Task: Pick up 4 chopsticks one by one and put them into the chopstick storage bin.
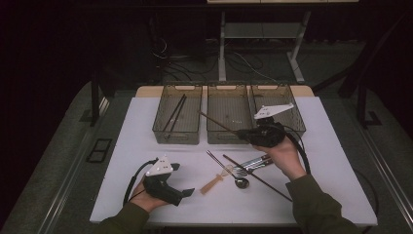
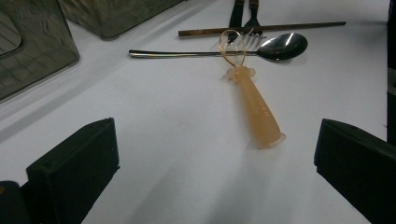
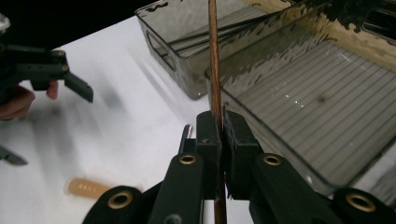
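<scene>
White table [image 1: 146,146] in dark room, three smoky plastic bins [image 1: 228,119], right tongs [image 3: 220,122] pinching thin brown chopstick [image 3: 214,56], left tongs [image 2: 215,158] spread near orange whisk [image 2: 254,109].

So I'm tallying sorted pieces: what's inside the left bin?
The left bin holds two dark chopsticks lying lengthwise, close together. Its tinted front wall blurs the near floor, so anything small there can't be ruled out.
</scene>
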`<action>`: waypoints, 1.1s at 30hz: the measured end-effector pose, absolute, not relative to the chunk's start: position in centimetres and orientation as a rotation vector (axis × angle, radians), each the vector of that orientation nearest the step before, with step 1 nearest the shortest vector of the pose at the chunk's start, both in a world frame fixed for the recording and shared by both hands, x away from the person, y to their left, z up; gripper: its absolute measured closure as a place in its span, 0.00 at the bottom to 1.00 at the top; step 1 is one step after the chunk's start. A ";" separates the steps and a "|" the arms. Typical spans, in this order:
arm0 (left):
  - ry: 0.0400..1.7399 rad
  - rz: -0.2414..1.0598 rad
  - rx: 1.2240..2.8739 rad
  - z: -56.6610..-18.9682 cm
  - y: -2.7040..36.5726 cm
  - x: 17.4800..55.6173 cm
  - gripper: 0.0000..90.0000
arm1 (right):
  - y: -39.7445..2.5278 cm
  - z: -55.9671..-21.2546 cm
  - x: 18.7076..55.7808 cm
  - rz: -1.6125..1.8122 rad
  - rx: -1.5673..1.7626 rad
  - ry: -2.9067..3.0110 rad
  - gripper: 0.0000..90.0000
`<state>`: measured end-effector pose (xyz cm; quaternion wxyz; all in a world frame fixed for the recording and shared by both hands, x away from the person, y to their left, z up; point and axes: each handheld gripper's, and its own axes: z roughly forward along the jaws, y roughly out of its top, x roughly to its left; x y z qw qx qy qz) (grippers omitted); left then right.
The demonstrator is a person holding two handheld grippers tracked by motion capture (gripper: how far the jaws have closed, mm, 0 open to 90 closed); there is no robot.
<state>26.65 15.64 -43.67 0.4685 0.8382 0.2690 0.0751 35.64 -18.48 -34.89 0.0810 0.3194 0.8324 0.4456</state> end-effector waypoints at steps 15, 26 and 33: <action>0.644 0.181 2.077 -43.8 15.5 26.7 0.00 | -15.1 -33.7 39.1 1.284 0.996 2.475 0.95; 0.636 0.190 2.060 -43.8 15.6 26.8 0.00 | -12.6 -33.3 41.4 1.247 1.033 2.471 0.95; 0.627 0.203 2.052 -43.7 15.7 27.1 0.00 | -11.1 -32.9 42.7 1.230 1.049 2.470 0.95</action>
